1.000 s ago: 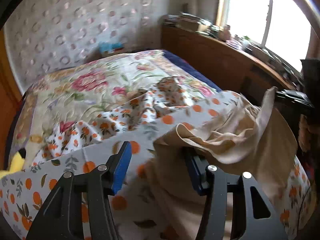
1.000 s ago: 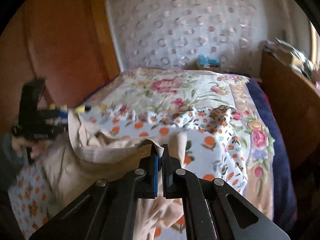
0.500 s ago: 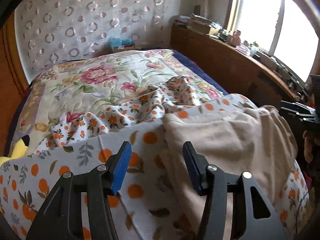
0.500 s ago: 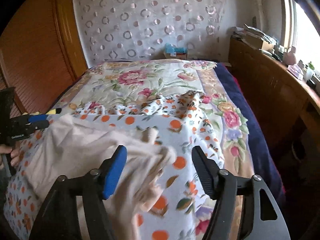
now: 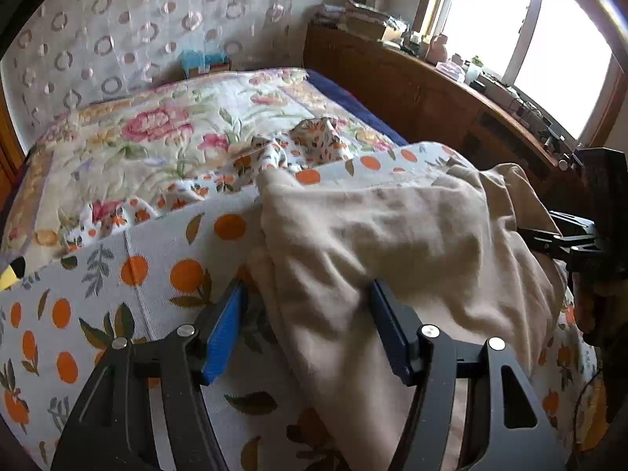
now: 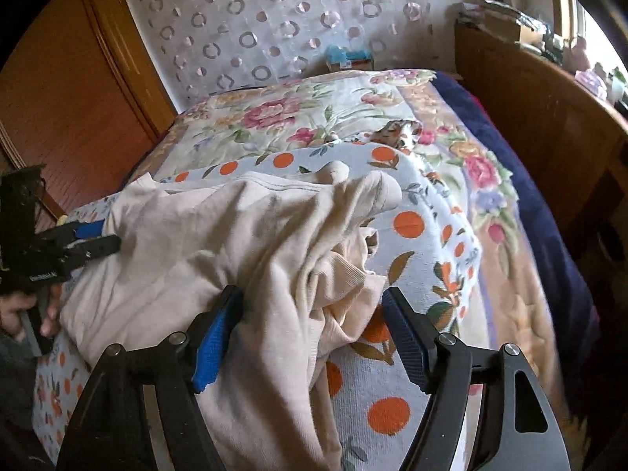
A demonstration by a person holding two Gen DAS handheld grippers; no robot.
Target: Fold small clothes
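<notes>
A cream garment (image 5: 392, 235) lies rumpled on an orange-print towel (image 5: 137, 274) spread over the bed. My left gripper (image 5: 306, 288) hovers low over the garment's left edge. Its jaws are opening, and a fold of cloth lies between them without being pressed. In the right wrist view the same garment (image 6: 176, 243) bunches up under my right gripper (image 6: 312, 294). That gripper is open, with loose folds between its blue pads (image 6: 214, 337). Each gripper shows in the other's view: the left gripper (image 6: 90, 235) at the far left, the right gripper (image 5: 549, 235) at the far right.
A floral quilt (image 5: 157, 129) covers the bed beyond the towel, and a crumpled orange-print cloth (image 5: 314, 137) lies on it. A cluttered wooden shelf unit (image 5: 431, 90) runs along the right side. A wooden door (image 6: 59, 98) stands left. A yellow toy (image 5: 8, 274) peeks in.
The right gripper was shut on the raised garment's edge, then opened, and the cloth dropped flat onto the towel. Both grippers sank toward the bed. The left jaws spread wider.
</notes>
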